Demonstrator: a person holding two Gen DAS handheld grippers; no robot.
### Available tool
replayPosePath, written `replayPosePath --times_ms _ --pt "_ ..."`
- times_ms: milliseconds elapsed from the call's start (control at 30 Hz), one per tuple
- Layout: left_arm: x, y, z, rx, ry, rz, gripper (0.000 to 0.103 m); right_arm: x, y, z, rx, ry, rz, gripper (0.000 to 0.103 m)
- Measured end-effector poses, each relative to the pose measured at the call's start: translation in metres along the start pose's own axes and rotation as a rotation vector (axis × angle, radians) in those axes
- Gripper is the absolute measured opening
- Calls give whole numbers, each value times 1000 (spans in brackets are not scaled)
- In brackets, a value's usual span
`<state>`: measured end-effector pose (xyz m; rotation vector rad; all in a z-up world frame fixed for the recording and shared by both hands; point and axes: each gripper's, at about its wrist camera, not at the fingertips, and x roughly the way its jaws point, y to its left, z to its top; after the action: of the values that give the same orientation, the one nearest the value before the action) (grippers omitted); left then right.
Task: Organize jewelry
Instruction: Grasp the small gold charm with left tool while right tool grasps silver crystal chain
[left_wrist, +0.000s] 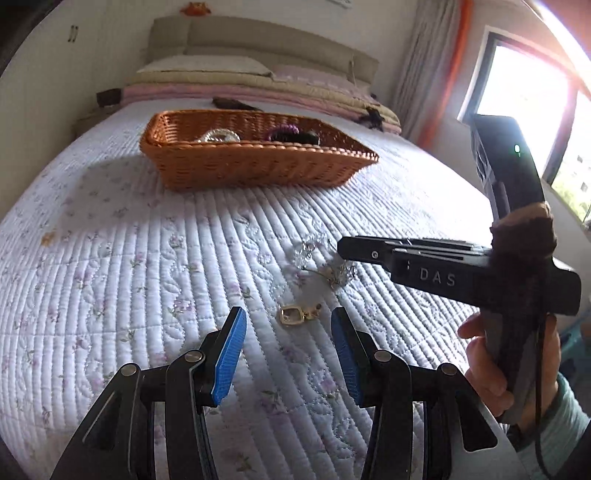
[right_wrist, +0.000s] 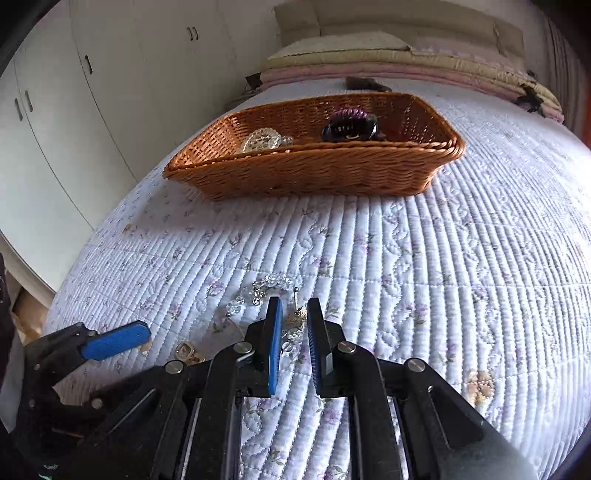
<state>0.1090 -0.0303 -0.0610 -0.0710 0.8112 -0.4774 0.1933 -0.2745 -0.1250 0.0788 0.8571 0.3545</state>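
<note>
Lettering: "DAS", pale capitals
Carrier: side of the black right tool (left_wrist: 341, 251), seen from the left wrist
</note>
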Motion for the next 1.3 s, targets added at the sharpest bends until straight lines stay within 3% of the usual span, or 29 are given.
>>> replayPosePath --times_ms 200,300,367,500,733,867,1300 --pt "16 -14 6 65 44 69 49 10 2 5 -10 32 12 15" --pt "19 -19 6 93 48 122 43 13 7 5 -27 36 0 15" --pt "18 -15 6 78 43 143 27 14 10 5 -39 39 -4 15" --pt "11 4 7 -13 27 137 13 16 19 3 -71 33 -39 15" --pt "6 12 6 -54 18 138 14 15 17 3 -64 33 -31 15" --pt "3 8 6 -36 39 74 29 15 13 3 -48 34 -8 15" --pt "29 -1 21 -1 75 117 28 15 -2 3 10 43 67 15"
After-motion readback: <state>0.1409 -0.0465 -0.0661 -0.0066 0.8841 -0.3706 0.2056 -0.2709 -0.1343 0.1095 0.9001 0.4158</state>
